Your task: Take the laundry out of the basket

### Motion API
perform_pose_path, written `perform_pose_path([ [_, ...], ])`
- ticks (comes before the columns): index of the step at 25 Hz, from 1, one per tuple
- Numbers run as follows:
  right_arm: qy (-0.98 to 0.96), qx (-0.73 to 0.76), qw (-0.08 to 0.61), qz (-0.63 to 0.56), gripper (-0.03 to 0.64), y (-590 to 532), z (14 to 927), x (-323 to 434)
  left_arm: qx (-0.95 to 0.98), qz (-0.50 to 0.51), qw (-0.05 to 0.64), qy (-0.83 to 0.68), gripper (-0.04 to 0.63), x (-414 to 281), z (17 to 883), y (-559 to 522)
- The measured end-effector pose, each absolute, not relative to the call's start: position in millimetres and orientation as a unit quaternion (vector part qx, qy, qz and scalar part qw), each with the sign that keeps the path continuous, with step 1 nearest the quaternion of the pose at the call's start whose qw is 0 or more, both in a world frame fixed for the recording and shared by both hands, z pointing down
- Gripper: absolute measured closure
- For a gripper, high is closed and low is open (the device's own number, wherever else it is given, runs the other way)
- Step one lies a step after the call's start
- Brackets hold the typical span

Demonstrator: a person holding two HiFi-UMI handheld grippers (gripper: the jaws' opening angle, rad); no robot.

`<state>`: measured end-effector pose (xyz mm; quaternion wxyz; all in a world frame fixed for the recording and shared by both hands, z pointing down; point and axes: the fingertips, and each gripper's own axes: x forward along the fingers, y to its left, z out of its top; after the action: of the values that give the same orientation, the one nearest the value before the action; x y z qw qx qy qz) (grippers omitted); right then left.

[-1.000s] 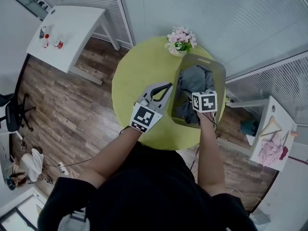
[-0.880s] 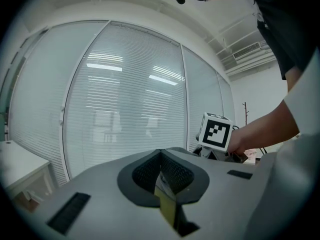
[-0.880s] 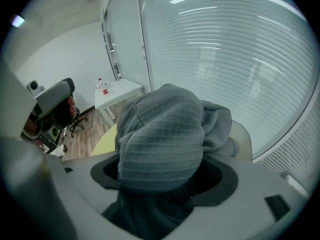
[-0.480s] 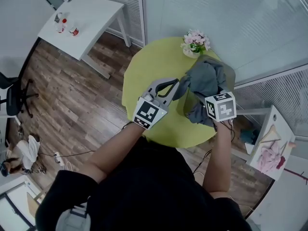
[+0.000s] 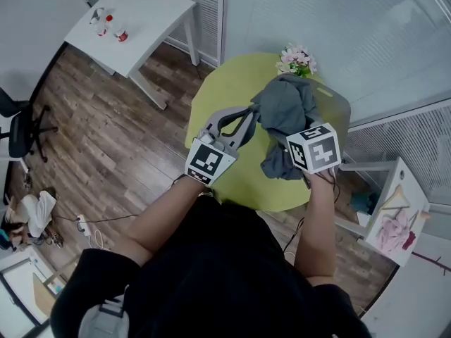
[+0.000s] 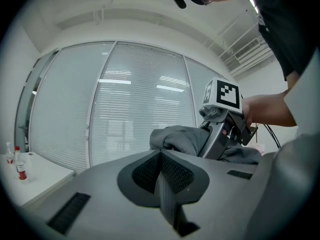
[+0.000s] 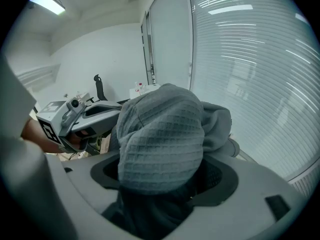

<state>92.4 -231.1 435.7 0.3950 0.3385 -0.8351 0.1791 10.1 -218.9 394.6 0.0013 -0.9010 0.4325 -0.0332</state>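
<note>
While our right gripper (image 7: pixel 161 186) clamped a thick bunch of the grey laundry (image 5: pixel 285 108), our left gripper (image 6: pixel 162 184) had its jaws pressed together on nothing, tips against the cloth's edge.
We judged the waffle-knit fabric soft, limp and light, likely to sag and slide out of a thin pinch, so a deep bite into a gathered fold, as the right jaws had, seemed the safest hold, with the left free to catch the hanging tail. The bundle hung over the basket (image 5: pixel 341 108), which it largely hid; we could not tell whether any of it still lay inside. Beyond it on the round green table (image 5: pixel 218 94), the flower pot (image 5: pixel 296 58) stood close enough for a swinging fold to brush it. The white desk (image 5: pixel 151 13) with its bottles (image 5: pixel 116 31) was well apart.
</note>
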Motion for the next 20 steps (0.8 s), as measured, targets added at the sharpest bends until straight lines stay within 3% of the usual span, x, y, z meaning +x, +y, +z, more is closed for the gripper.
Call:
perform_pose_path([
  [20, -0.859, 0.254, 0.349, 0.275, 0.218, -192.0, 524.0, -52.8, -0.849, -0.051, -0.035, 0.525, 0.588, -102.7, 465.2, -171.0],
])
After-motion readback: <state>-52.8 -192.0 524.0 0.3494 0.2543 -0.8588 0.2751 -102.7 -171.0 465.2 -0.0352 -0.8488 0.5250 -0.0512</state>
